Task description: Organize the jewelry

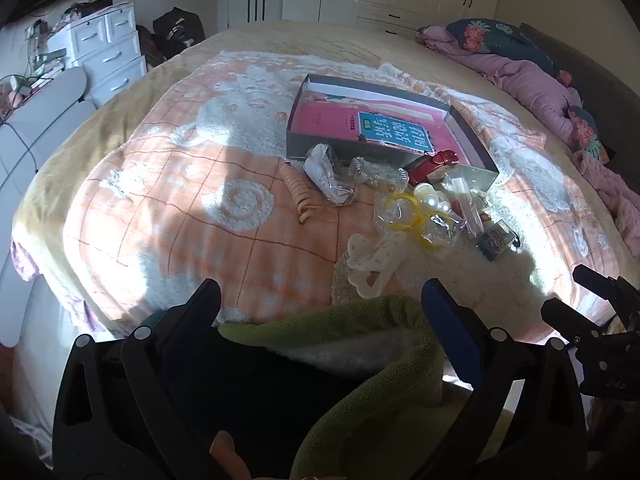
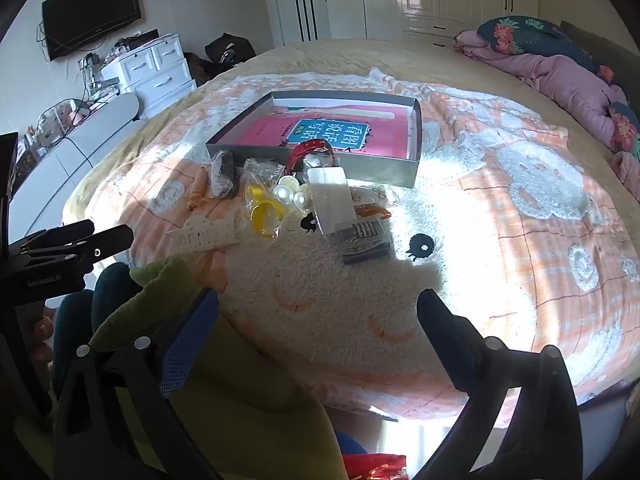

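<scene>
Both grippers hover over the near edge of the bed, angled down, nothing held. Left gripper jaws wide apart, empty; right gripper jaws wide apart, empty. Jewelry pile sits mid-bed on the peach blanket, just in front of the grey box, which holds a pink book. In the pile: yellow bangles in a clear bag, pearl pieces, red bracelet leaning over the box's near wall, coiled peach hair tie at the pile's left end, white hair clip nearest the near edge, small clear case, black ring lying apart on the blanket. Green towel under the left gripper.
</scene>
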Motion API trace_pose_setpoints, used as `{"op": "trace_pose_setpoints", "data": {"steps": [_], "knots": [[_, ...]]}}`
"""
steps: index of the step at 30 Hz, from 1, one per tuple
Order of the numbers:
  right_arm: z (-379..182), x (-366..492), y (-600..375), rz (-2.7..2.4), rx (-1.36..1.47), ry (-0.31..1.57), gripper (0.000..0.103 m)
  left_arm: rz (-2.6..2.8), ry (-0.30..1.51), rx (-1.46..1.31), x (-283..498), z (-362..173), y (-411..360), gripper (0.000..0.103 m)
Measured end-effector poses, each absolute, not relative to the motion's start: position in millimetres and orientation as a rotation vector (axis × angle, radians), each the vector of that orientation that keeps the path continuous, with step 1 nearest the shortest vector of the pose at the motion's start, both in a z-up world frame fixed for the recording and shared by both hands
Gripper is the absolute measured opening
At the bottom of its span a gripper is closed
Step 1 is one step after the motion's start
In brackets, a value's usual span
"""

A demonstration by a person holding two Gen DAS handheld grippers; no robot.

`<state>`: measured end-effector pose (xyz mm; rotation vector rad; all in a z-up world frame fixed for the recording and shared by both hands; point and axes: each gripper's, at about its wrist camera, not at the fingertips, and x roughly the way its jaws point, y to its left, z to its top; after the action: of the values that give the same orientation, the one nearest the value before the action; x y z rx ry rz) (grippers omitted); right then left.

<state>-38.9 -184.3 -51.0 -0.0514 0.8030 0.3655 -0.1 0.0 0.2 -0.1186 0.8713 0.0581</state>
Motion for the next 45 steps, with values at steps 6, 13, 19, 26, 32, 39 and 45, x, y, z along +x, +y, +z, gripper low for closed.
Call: {"op": "trace_pose_setpoints", "data": {"steps": [6,13,19,26,32,39,45], "knots": [[-52,-39,-188,0.376,-0.040,0.799,0.099,0.060,0.871,-0.115,1,0,-1,0.094],[-51,-41,-181,0.377,-0.043,0.801,0.099,0.053,0.862,-0.120,0,4,-1,0.094],[-51,-43,-177,0.384,-0.050,0.796,0.099,0.050,0.864,-0.121,-3,3,-2,0.094],[-52,-41,-179,0.388,-0.050,0.795,0.099,0.044,0.865,-0.113,-3,2,-4,0.094],[-52,-41,-178,0.389,-0.051,0.794,0.099,0.044,0.861,-0.114,-4,1,-5,0.094],[-51,-41,-176,0.391,-0.054,0.789,0.099,0.043,0.862,-0.115,-4,1,-5,0.094],[-51,-41,-176,0.392,-0.054,0.787,0.099,0.045,0.861,-0.116,-4,1,-5,0.094]]}}
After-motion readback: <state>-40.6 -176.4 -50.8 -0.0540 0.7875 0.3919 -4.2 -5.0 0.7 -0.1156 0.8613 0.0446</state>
